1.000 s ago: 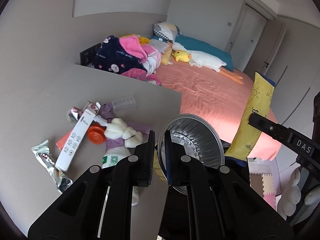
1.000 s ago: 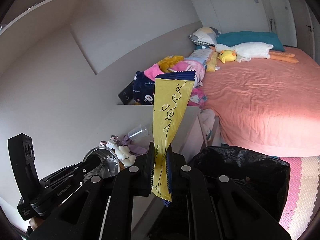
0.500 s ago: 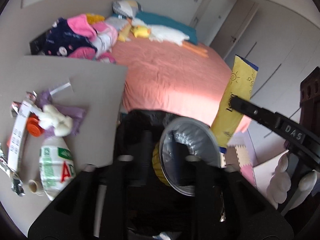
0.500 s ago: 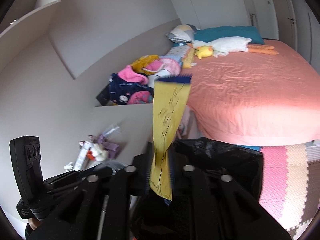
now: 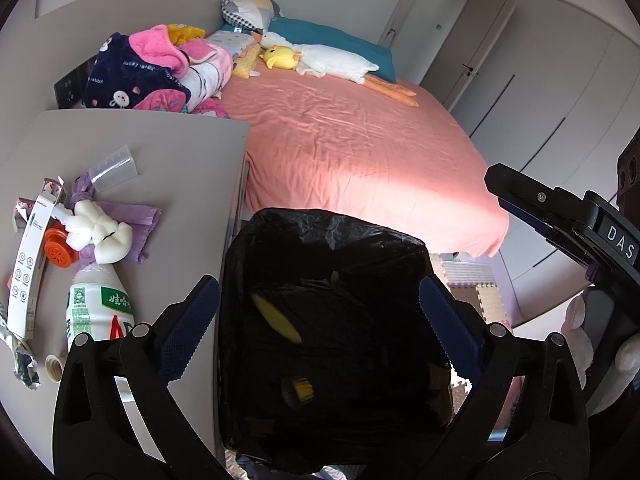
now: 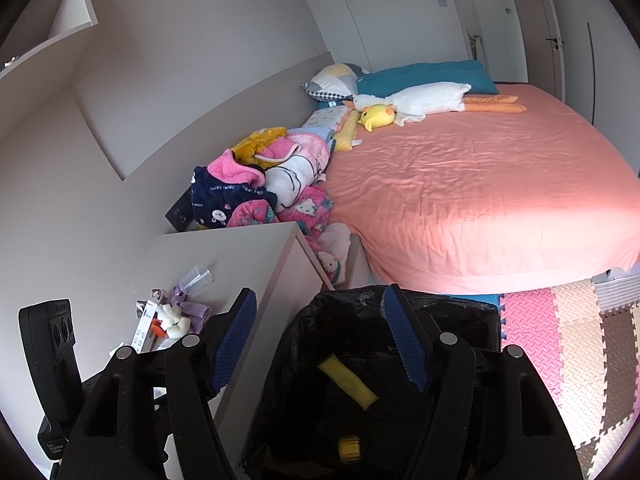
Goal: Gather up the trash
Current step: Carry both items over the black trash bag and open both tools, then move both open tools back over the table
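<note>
Trash remaining on grey desk (image 5: 172, 168), left of black-lined bin (image 5: 320, 232); largest to smallest below.

Bin: yellow wrapper (image 6: 347, 380) already inside.

Milk bottle (image 5: 98, 308): lying down, smooth, probably light; likely rolls. Pinch across body or neck.

White carton (image 5: 30, 272): long, thin card, crushable. Grip across narrow width.

Clear cup (image 5: 114, 166): flimsy, on side. Take rim wall gently.

Foil wrapper (image 5: 20, 350): crinkly, weightless; pinch anywhere.

Left gripper (image 5: 320, 316), right gripper (image 6: 320, 340): both spread wide over bin, holding nothing.

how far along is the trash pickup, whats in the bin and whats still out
Partly done. A yellow wrapper lies in the black-lined bin. Both the left tool and right tool hang open and empty above it. Left on the table: a white bottle, long white box, orange cap, plastic cup and foil scraps.
</note>
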The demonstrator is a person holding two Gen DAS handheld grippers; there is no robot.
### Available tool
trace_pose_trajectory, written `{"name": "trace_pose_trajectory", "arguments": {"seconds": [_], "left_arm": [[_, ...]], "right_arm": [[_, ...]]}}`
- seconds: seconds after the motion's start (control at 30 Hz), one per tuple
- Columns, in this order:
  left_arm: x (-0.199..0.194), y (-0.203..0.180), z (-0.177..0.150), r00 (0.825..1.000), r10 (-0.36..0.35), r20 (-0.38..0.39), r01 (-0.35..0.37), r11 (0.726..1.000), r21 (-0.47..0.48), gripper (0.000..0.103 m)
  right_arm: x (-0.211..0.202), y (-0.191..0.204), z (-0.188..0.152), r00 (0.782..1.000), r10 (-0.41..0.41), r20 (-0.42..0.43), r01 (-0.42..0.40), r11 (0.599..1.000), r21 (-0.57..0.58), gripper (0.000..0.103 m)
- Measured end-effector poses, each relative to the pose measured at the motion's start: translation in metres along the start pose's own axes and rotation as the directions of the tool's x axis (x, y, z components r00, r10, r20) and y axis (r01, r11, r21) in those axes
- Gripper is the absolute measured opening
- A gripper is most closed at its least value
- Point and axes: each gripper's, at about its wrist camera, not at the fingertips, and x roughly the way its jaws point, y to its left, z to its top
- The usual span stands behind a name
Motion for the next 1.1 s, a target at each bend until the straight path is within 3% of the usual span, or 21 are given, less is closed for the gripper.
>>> {"name": "trace_pose_trajectory", "arguments": {"seconds": [0.57, 1.1], "left_arm": [[-0.024, 0.053, -0.016, 0.996, 0.086, 0.02, -0.083, 0.99, -0.114, 0.096], [-0.059, 0.113, -0.031, 0.98, 0.193, 0.044, -0.177, 0.955, -0.236, 0.096]], "right_arm": [[0.031, 0.046, -0.009, 0.993, 0.08, -0.083, -0.086, 0.993, -0.074, 0.067], [0.063, 0.111, -0.021, 0.973, 0.164, -0.163, -0.19, 0.969, -0.159, 0.067]]}}
